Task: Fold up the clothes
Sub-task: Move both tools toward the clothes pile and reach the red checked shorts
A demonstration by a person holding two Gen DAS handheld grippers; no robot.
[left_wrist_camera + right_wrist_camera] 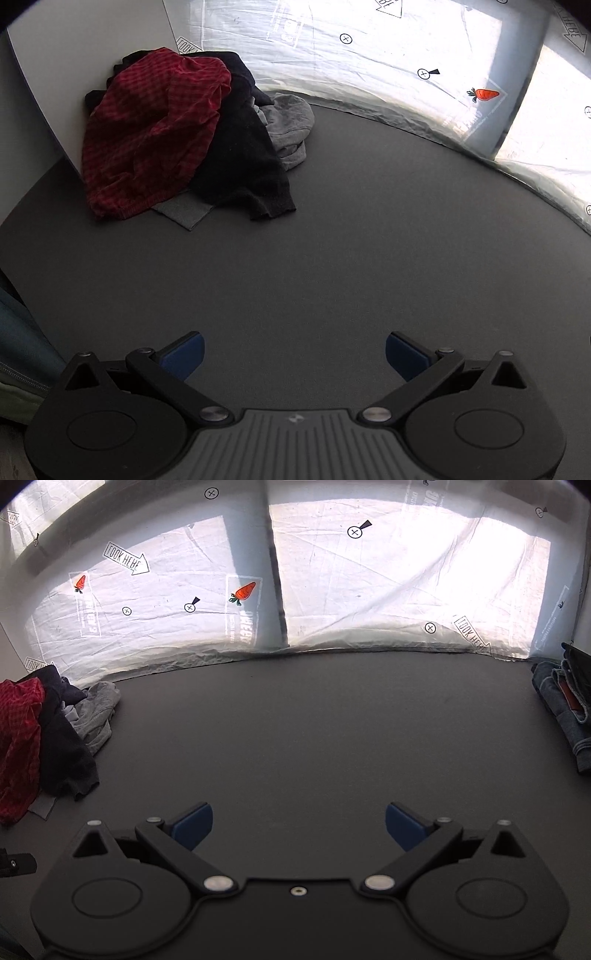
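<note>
I hold both the left hand-held gripper (294, 352) and the right hand-held gripper (299, 825) spread wide, carrying nothing. The clothes pile (184, 144) lies at the far left of the counter (332, 240). The cloth looks soft and light; I would pinch the red checked garment (147, 129) at its hem.

We see our right gripper (299, 825) spread wide over the dark table (314, 738) — rumpled clothes (48, 738) far left, folded jeans (565, 716) far right — holding nothing.
</note>
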